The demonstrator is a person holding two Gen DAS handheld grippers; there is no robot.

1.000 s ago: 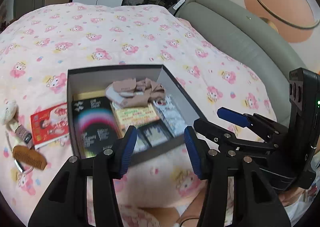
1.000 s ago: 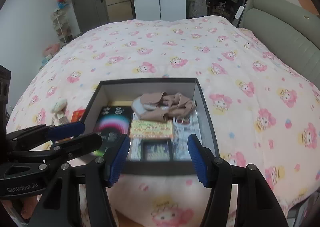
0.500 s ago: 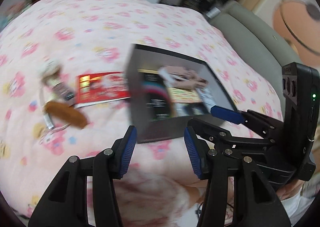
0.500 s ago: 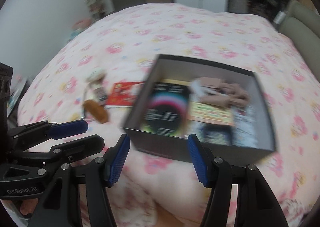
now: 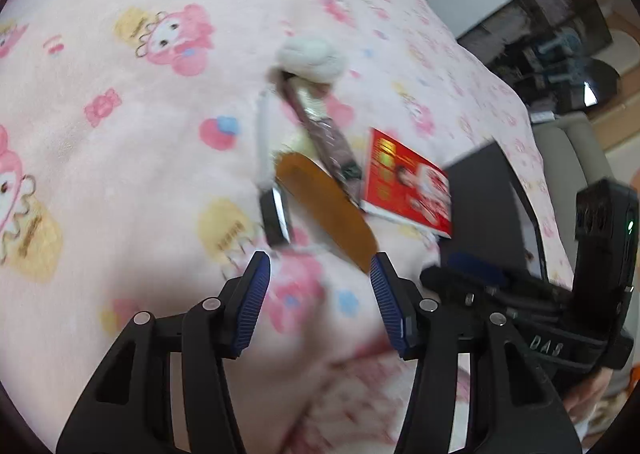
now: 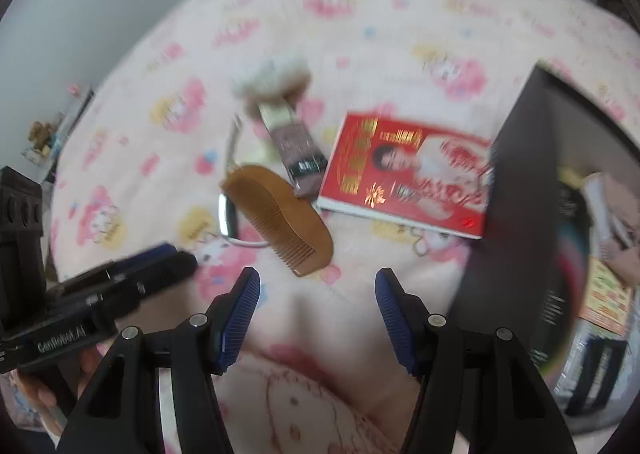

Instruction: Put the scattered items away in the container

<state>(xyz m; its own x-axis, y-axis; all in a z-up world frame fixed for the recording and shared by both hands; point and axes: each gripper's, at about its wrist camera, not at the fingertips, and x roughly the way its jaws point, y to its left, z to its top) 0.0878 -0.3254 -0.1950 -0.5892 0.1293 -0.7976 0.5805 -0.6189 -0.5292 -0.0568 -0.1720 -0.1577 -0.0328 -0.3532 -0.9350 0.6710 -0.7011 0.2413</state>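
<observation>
Left gripper (image 5: 318, 290): jaws apart, nothing between the blue pads, only bedspread under them. Right gripper (image 6: 316, 304): jaws likewise apart and empty, pointing down at the pink cartoon-print bedspread (image 6: 360, 26). In the right wrist view the left gripper shows at lower left, with fingers of the person's hand (image 6: 44, 386) wrapped under it.

Just past both sets of fingertips lies a brown wooden comb (image 6: 280, 220), tilted diagonally, teeth facing the grippers. A small hand mirror (image 6: 228, 214) sits partly under its left end. Beyond the comb: a brownish tube (image 6: 298, 148), its near end just beside the comb, its far end against a white fluffy item (image 6: 274, 78). To the right of the tube, a red booklet (image 6: 404, 178) lies flat, its right edge against the dark box (image 6: 528, 182). The box sits at right, already holding printed packets and a beige fabric piece. Both views are motion-blurred.
</observation>
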